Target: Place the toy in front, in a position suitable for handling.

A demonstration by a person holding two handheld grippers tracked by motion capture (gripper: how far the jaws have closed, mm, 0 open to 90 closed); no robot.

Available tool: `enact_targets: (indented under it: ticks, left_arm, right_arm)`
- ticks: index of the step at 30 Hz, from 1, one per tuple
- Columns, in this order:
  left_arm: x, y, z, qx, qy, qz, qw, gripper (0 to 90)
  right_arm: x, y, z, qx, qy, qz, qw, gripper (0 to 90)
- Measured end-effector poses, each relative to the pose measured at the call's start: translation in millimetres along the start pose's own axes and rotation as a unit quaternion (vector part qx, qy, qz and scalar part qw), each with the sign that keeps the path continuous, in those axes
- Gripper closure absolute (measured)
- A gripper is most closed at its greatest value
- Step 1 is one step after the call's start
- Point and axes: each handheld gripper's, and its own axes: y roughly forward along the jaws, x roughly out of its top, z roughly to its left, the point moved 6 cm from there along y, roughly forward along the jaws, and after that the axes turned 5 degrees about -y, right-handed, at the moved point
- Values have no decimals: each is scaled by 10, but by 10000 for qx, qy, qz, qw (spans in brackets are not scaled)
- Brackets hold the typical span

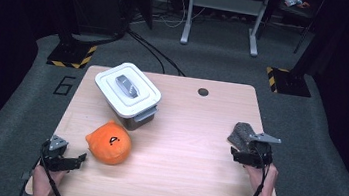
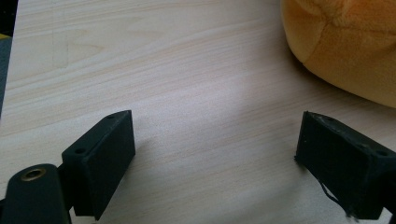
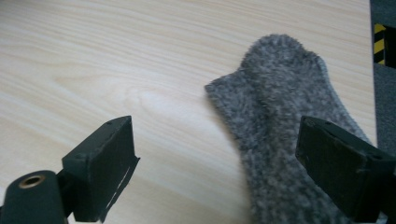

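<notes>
A grey fuzzy sock point(image 1: 242, 133) lies flat near the table's right edge. My right gripper point(image 1: 243, 152) hovers just behind it, open; in the right gripper view the sock point(image 3: 280, 116) runs under the right jaw, and the pads of my right gripper point(image 3: 215, 126) do not press on it. An orange plush toy point(image 1: 109, 143) sits at the front left of the table. My left gripper point(image 1: 79, 160) rests low to its left, open and empty. In the left gripper view the plush point(image 2: 345, 42) is at the upper right, beyond the jaws of my left gripper point(image 2: 215, 126).
A white lidded container point(image 1: 128, 92) with a grey handle on top stands at the back left, just behind the plush. The wooden table point(image 1: 192, 145) has a small round hole point(image 1: 203, 92) near its far edge. Grey carpet surrounds it.
</notes>
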Motion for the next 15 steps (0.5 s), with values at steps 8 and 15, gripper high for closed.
enact_targets:
  ticks: [8,15]
  left_arm:
    - [0,0,0,0,2,1,10000,113]
    - [0,0,0,-1,0,-1,10000,113]
  right_arm:
    - [-168,10,318,246,-236,74,9994,88]
    - [-389,40,520,417,-394,75,9983,65]
